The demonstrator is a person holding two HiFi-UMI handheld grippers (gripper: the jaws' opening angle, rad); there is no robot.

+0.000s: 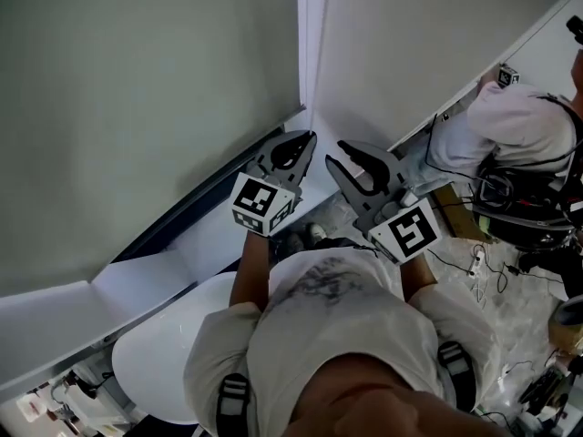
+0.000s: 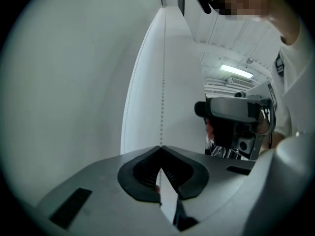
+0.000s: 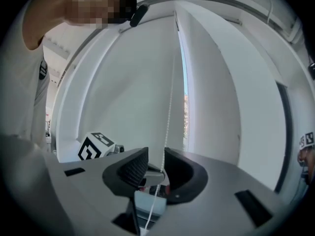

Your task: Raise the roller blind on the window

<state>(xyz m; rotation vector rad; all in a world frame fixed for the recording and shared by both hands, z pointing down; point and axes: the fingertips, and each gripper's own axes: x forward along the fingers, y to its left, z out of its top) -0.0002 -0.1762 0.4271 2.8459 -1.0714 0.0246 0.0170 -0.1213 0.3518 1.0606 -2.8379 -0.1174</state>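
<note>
Left gripper [image 2: 161, 147]: jaws were pinched together on the bead chain [image 2: 162, 97], which ran straight up along the edge of the roller blind [image 1: 146, 107]. Right gripper [image 3: 155, 157]: jaws stood apart, with the chain passing between them. Blind hung down to the window sill [image 1: 219, 230]. Grippers were side by side, near the blind's edge.

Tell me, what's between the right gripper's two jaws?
The blind's bead chain hangs between the right gripper's jaws, which stand apart around it. The right gripper view shows this.
</note>
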